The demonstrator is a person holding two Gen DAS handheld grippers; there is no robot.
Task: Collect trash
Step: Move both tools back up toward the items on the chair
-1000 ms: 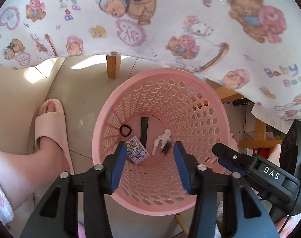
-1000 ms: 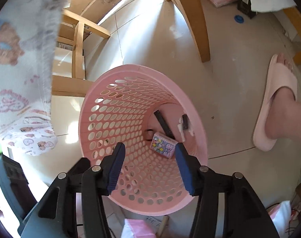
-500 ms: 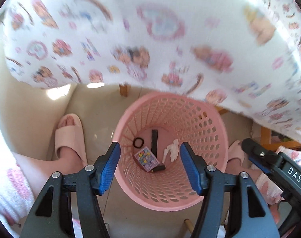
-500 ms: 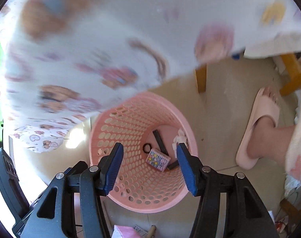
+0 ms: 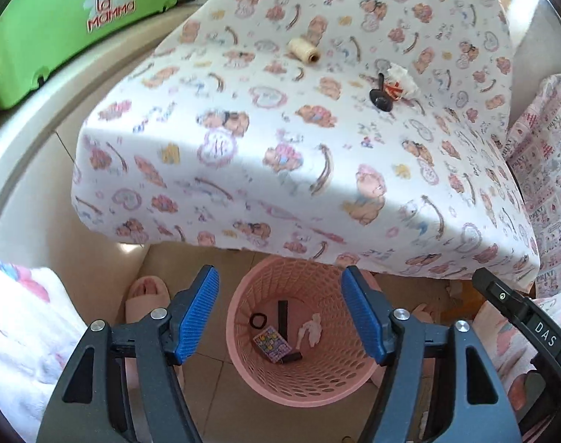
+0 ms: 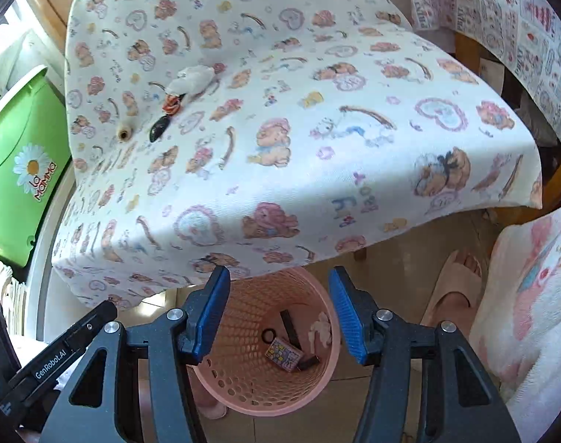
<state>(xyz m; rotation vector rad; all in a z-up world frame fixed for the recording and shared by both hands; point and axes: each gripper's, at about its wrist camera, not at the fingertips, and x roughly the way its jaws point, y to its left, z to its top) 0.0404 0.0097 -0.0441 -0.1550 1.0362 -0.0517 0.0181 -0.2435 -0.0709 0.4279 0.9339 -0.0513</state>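
Left gripper apart, empty; right gripper likewise; pink basket below.

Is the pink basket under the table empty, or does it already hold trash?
Not empty. The pink basket stands upright on the floor with a patterned packet, a black ring, a dark strip and a white crumpled scrap on its bottom.

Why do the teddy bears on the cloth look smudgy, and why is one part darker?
Left wrist view: the tablecloth print is motion-blurred, and a shadow covers its near overhang. Right wrist view: the bears look sharper, but the fisheye lens bends the table's edges.
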